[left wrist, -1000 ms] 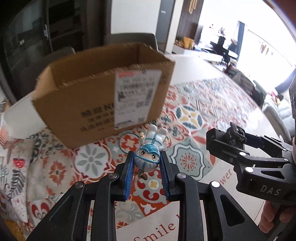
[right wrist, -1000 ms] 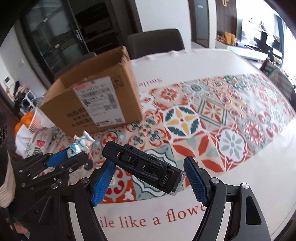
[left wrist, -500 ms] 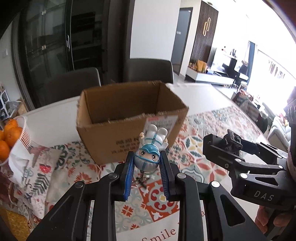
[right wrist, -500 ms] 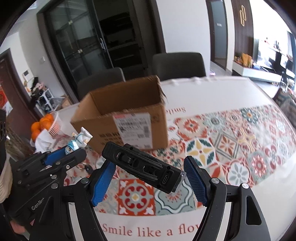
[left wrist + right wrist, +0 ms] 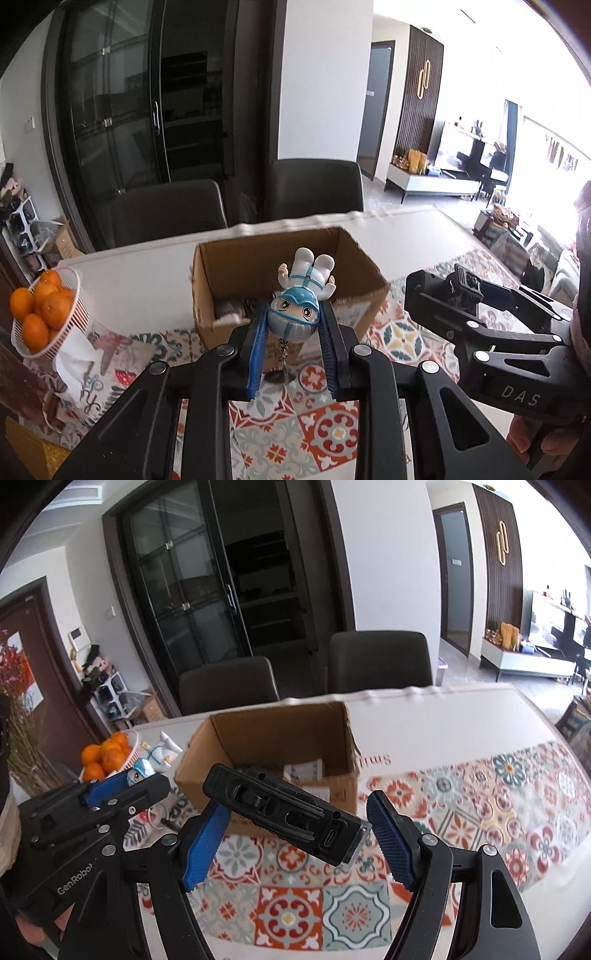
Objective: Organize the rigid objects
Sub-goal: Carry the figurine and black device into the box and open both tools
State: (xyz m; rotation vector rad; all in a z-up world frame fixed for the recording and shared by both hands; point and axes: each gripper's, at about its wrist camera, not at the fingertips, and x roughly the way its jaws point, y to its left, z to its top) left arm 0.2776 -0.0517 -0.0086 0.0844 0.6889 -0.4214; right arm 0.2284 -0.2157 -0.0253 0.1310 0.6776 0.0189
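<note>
Left claw (image 5: 293,345): we clamp the figurine (image 5: 301,302) head-down, before the open cardboard box (image 5: 258,266). Right claw (image 5: 297,840): we pinch a black device (image 5: 284,814) crosswise, near the box rim. Bench (image 5: 443,716) beyond lies bare. Lettering: "DAS", "GenRobot".

The left tool (image 5: 293,347) is matte black with ribbed blue pads (image 5: 257,354) and silver screw heads; "GenRobot" is printed in white on its side. The right tool (image 5: 295,843) matches it, marked "DAS". Bare fingers (image 5: 532,441) show beneath a dark sleeve.
</note>
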